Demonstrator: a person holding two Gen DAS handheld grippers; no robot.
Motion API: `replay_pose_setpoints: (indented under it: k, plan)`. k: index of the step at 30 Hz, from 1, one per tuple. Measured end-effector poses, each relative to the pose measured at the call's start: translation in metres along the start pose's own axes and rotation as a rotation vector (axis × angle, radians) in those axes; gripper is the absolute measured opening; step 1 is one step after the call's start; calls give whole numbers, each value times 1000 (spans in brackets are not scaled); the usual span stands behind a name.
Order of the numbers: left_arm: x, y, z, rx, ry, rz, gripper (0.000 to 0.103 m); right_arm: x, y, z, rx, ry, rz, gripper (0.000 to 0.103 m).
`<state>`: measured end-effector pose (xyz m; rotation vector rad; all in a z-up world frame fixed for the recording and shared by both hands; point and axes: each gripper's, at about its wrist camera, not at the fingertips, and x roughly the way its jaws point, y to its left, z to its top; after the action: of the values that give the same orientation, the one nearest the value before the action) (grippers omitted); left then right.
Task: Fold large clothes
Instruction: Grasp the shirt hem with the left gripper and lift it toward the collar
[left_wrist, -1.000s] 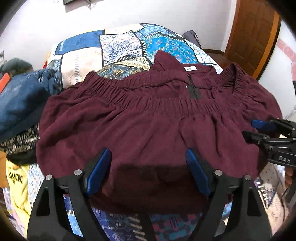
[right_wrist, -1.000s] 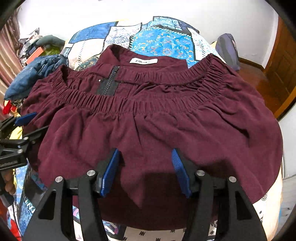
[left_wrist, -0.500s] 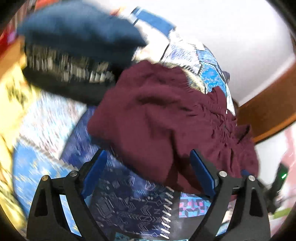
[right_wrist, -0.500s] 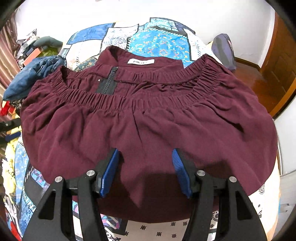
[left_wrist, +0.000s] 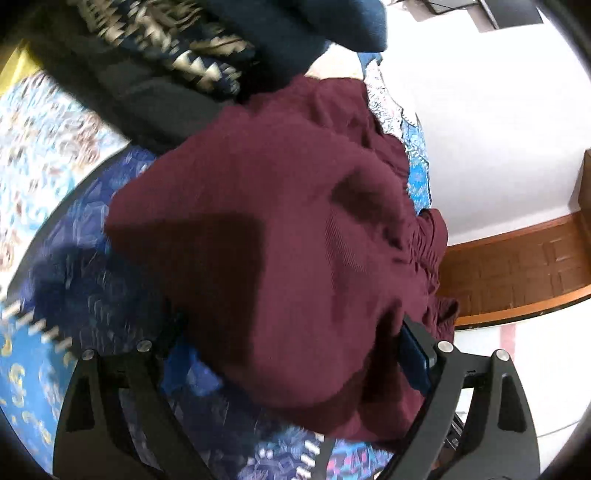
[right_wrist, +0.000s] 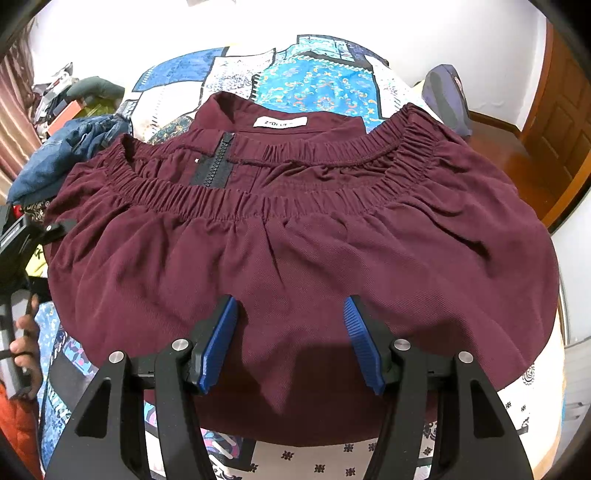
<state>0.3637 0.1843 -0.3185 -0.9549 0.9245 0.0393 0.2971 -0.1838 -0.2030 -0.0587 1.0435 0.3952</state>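
A maroon garment (right_wrist: 303, 236) with an elastic waistband, a black zipper (right_wrist: 212, 164) and a white label lies folded on a patchwork bedspread (right_wrist: 314, 79). My right gripper (right_wrist: 290, 343) is open, hovering over the garment's near edge. My left gripper (left_wrist: 288, 354) is open at the garment's left side, fabric (left_wrist: 288, 229) lying between its fingers; the view is blurred. Its body shows at the left edge of the right wrist view (right_wrist: 22, 236).
A pile of blue denim and dark patterned clothes (right_wrist: 62, 155) lies left of the garment; it also shows in the left wrist view (left_wrist: 192, 48). A grey bag (right_wrist: 447, 96) sits at the bed's far right. A wooden door (right_wrist: 561, 110) stands to the right.
My left gripper has swung from the garment's near edge round to its left side and tilted. The right gripper has stayed put.
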Motion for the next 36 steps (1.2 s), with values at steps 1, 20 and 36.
replay_pose_setpoints:
  k: [1, 20, 36]
  plan:
    - [3, -4, 1, 12, -10, 15, 91, 0, 0, 0, -2, -1, -1, 57]
    - [-54, -128, -15, 228, -285, 187, 20, -40, 5, 9, 28, -22, 46, 57]
    - [-183, -175, -14, 410, -643, 354, 18, -14, 134, 34, -164, -1, 281, 57]
